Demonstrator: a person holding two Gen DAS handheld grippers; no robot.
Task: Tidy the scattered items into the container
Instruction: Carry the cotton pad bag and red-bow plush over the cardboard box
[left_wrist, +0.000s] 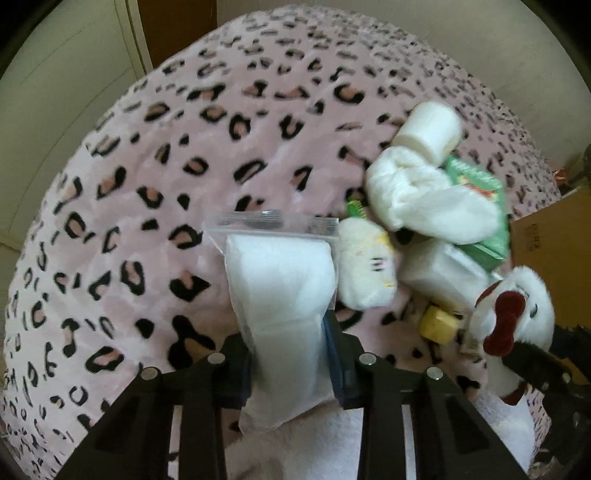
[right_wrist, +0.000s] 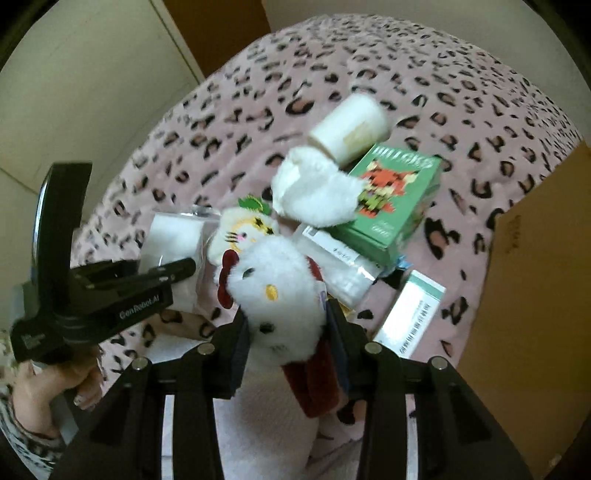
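Left wrist view: left gripper (left_wrist: 288, 354) clamps a clear zip bag (left_wrist: 280, 280) holding white padding, above the leopard blanket (left_wrist: 147, 184). Right gripper (right_wrist: 286, 354) pinches the white cat plush (right_wrist: 277, 291). Cardboard box (right_wrist: 535, 295) at right; contents not visible.

A pink leopard-print blanket (left_wrist: 177, 155) spreads wide across the surface, plush and quilted, its dark spots running right to the edges. Behind it a cream wall (right_wrist: 92, 85) rises with a pale vertical trim, and a brown wooden panel (left_wrist: 177, 29) shows at the top. The light is soft, dim and even.
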